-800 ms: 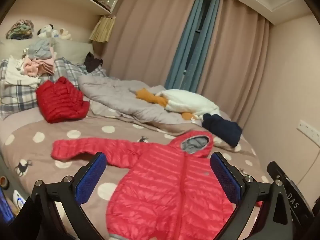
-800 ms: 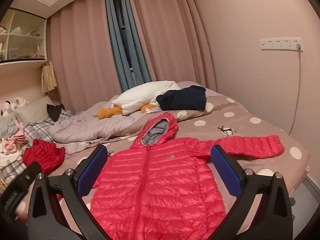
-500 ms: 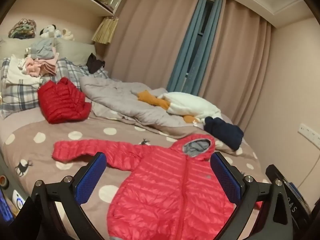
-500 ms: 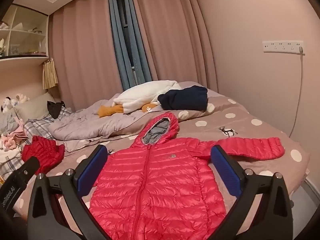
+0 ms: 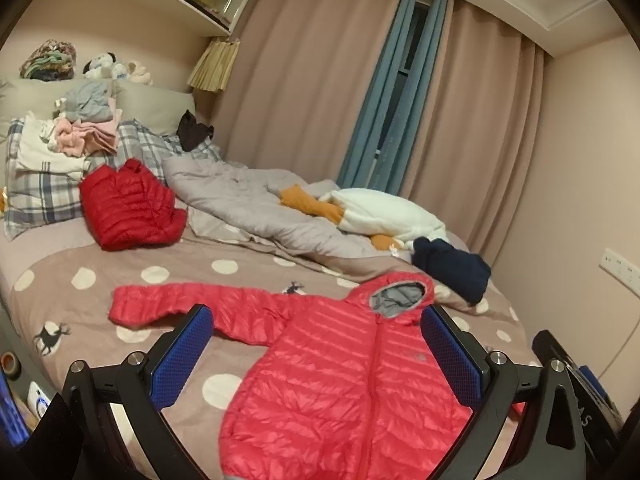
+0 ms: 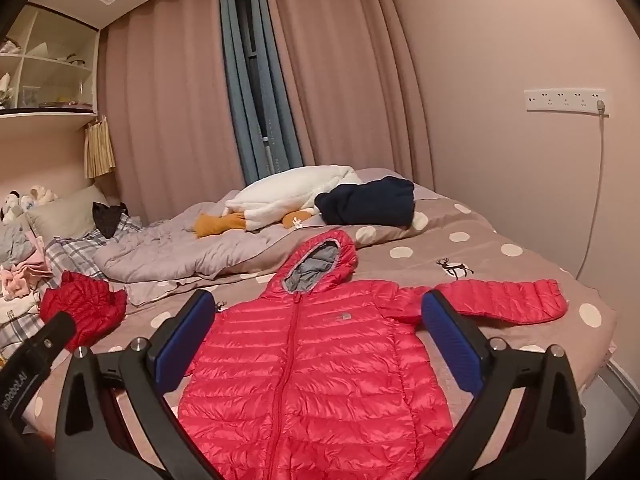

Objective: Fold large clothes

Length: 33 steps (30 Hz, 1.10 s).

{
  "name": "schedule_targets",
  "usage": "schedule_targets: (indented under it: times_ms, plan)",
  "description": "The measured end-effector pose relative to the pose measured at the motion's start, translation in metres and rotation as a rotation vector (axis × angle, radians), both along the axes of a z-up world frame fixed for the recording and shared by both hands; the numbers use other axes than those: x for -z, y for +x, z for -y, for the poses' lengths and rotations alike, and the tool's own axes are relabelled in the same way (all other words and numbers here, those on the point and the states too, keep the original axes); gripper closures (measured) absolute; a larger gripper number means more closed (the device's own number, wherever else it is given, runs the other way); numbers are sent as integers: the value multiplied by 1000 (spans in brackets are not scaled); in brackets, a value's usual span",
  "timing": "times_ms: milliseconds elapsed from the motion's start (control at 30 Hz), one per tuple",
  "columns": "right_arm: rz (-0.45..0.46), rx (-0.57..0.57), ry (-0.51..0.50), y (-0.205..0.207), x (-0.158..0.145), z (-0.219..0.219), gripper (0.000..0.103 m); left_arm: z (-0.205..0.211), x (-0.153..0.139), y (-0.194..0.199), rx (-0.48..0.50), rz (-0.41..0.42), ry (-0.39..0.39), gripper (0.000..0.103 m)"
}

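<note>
A red hooded puffer jacket (image 5: 340,384) lies flat, zipped, front up on the polka-dot bedspread (image 5: 240,268), with both sleeves spread out. It also shows in the right wrist view (image 6: 316,376). My left gripper (image 5: 316,356) is open and empty, held above the jacket's left half near its left sleeve (image 5: 192,300). My right gripper (image 6: 316,344) is open and empty above the jacket's chest, with the right sleeve (image 6: 504,300) beyond its right finger. Neither gripper touches the jacket.
A folded darker red puffer (image 5: 128,208) lies near the plaid pillow (image 5: 36,196) with a clothes pile (image 5: 80,132). A grey duvet (image 5: 248,208), a white plush goose (image 5: 384,212) and a navy garment (image 5: 452,268) lie at the back. The wall (image 6: 540,160) runs close on the right.
Both grippers have drifted slightly up and back, so the jacket sits a little lower in both views. The jaws stay open and the jacket has not moved.
</note>
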State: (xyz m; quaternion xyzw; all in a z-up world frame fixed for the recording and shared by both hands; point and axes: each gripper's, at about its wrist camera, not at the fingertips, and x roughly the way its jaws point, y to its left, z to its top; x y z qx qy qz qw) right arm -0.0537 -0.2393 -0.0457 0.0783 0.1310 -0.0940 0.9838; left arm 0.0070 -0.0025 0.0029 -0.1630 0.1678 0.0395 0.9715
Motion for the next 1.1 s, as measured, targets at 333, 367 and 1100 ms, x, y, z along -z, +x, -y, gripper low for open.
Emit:
schedule_targets:
  times_ms: [333, 367, 1100]
  plan:
    - [-11, -17, -7, 1, 3, -4, 0, -2, 4, 1, 2, -19, 1, 1]
    - [-11, -17, -9, 1, 4, -4, 0, -4, 4, 0, 4, -17, 1, 1]
    - [-32, -50, -6, 8, 4, -4, 0, -1, 7, 3, -80, -26, 67, 1]
